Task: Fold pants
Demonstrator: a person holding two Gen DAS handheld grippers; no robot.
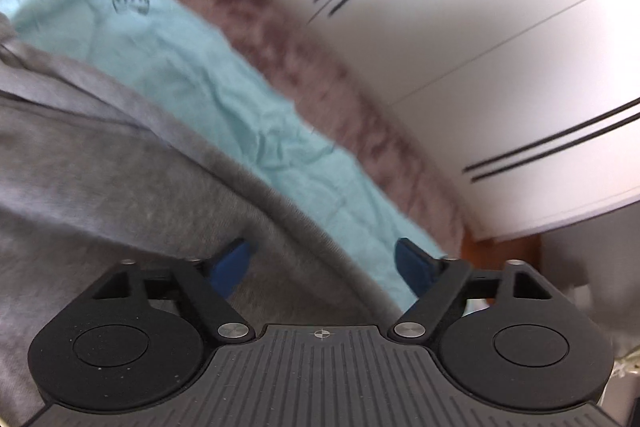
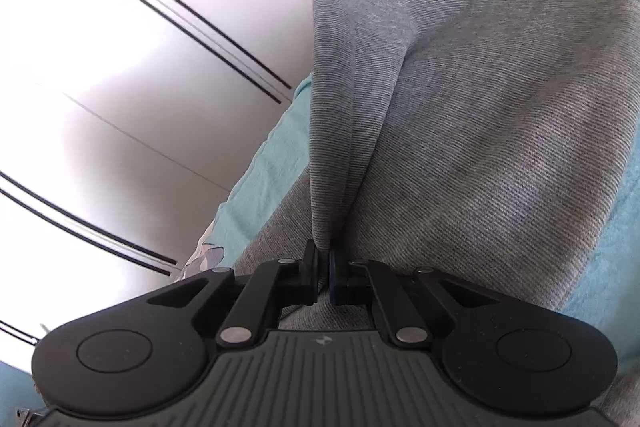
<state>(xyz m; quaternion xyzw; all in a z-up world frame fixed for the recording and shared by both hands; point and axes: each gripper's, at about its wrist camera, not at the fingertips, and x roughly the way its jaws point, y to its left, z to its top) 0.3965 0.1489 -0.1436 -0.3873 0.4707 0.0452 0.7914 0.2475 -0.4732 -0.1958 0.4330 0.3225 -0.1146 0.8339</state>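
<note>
While the right gripper point(image 2: 323, 273) is clamped on a pinched ridge of the grey pants point(image 2: 480, 107), which stretch away ahead of it over the turquoise sheet point(image 2: 256, 179) on the bed, the left gripper point(image 1: 324, 259) hangs with jaws apart over the fabric's edge, gripping nothing. Judged best: seat cloth deep between the pads point(image 1: 236, 263) before closing, then lift both evenly.
</note>
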